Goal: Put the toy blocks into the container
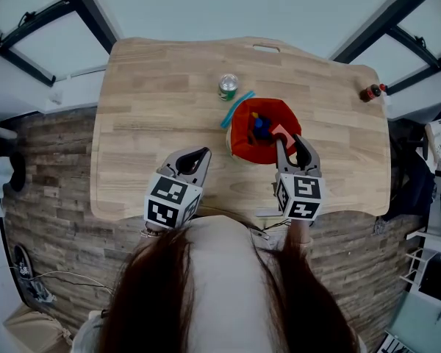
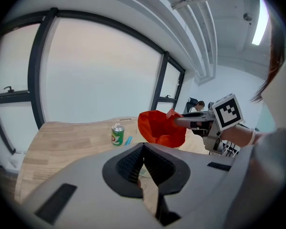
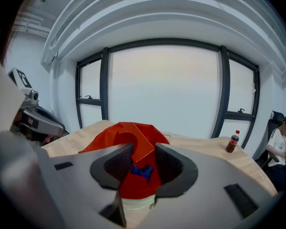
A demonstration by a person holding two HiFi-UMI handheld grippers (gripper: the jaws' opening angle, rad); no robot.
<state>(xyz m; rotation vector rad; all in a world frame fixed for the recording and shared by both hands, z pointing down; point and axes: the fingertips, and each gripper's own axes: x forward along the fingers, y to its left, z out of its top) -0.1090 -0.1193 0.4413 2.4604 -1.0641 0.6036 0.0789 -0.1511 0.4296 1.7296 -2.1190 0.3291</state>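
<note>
Your right gripper (image 1: 290, 140) clamps an orange block (image 3: 137, 144) at the 5 o'clock rim of the container (image 1: 236, 129). Nudge it toward 11 o'clock, over the blue blocks (image 1: 260, 126), then release low. Your left gripper (image 1: 202, 154) is closed and empty, at 8 o'clock.

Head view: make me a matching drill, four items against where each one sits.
Things
1. green can
2. cola bottle
3. red block
4. blue block

Places
A. inside the red container
B. between the jaws of the right gripper
C. at the far right corner of the table
D. next to the teal stick

Pairs: 1-D, 2-C, 3-B, 4-A
</note>
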